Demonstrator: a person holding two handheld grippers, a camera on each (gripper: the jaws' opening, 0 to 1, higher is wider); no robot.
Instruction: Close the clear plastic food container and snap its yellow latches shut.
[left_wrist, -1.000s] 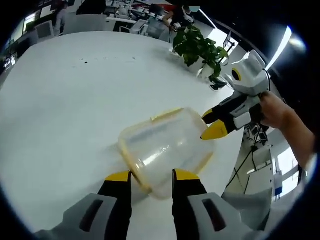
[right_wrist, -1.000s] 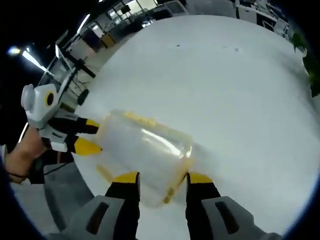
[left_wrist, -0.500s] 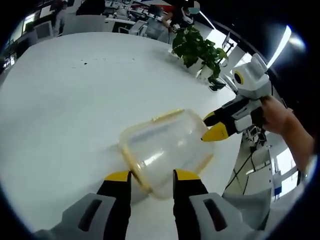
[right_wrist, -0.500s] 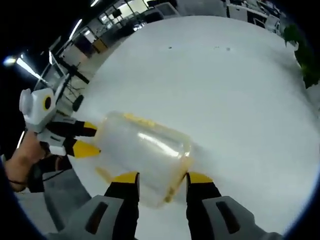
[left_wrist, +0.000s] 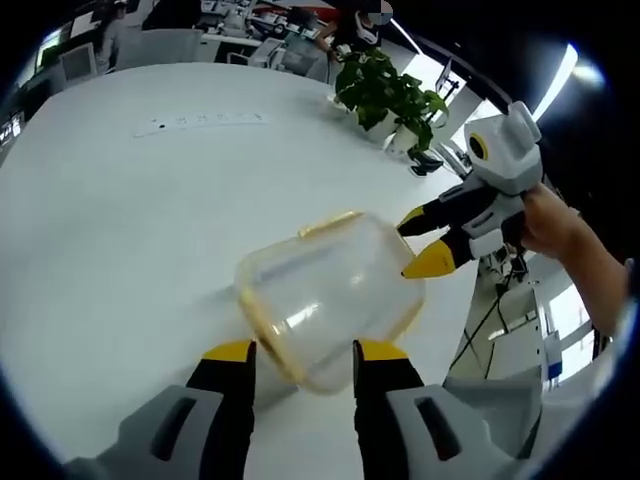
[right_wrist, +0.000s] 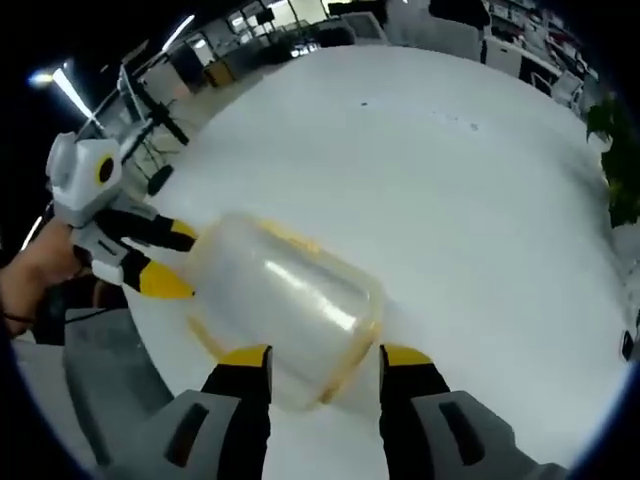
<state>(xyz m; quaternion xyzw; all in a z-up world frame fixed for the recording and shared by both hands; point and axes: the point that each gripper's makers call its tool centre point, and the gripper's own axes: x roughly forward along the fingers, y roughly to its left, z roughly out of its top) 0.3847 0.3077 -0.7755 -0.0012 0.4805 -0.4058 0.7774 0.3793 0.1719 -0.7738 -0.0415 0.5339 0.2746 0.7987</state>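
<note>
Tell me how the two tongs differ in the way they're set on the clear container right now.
The left tongs straddle the rimmed end of the clear container, where the yellow band runs. The right tongs straddle the opposite end. In the left gripper view the right tongs come in from the side, level with the table; in the right gripper view the left tongs do the same. Both are yellow-tipped and open around the container.

The left gripper rises from 6 o'clock, jaws parted. The right gripper enters the left gripper view from 3 o'clock, jaws apart, a hand gripping it. In the right gripper view its jaws stand spread.
</note>
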